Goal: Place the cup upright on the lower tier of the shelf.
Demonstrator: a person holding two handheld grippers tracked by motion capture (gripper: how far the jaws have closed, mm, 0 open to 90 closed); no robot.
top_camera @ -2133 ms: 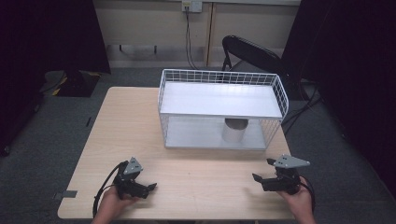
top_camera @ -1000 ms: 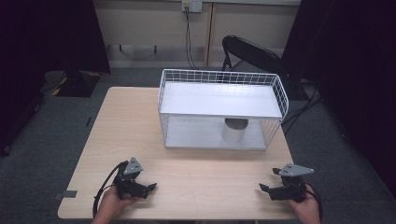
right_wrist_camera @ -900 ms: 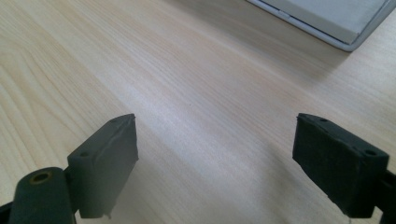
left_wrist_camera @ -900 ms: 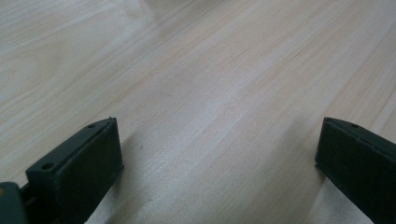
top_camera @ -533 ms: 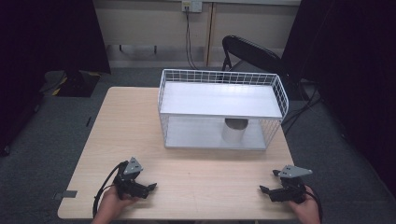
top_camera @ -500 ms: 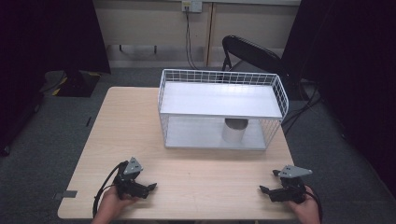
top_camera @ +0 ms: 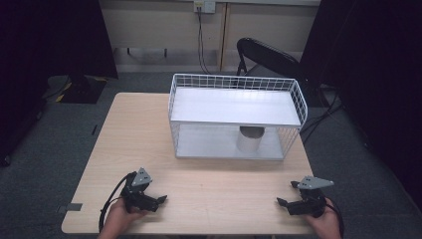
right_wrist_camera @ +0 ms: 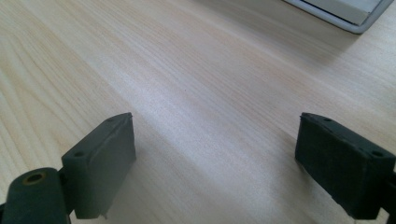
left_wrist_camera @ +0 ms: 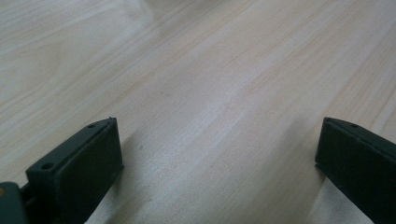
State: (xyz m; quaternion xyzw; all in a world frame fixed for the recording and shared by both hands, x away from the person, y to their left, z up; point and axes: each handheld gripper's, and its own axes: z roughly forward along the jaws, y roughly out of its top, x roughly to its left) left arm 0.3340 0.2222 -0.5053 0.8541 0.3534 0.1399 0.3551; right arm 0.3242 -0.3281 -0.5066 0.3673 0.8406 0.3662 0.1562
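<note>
Right gripper (top_camera: 284, 203) lower, jaws empty

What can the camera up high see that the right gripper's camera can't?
The high view alone shows the white wire rack, the grey cup on its lower shelf, the black chair and both hands. The right gripper view alone shows its two black jaws close up, spread wide with nothing between them. Both show the wooden table, the right gripper and the rack.

Two black grippers (top_camera: 160, 200) (top_camera: 281, 202), grey three-cornered top plates, trailing black cables.
</note>
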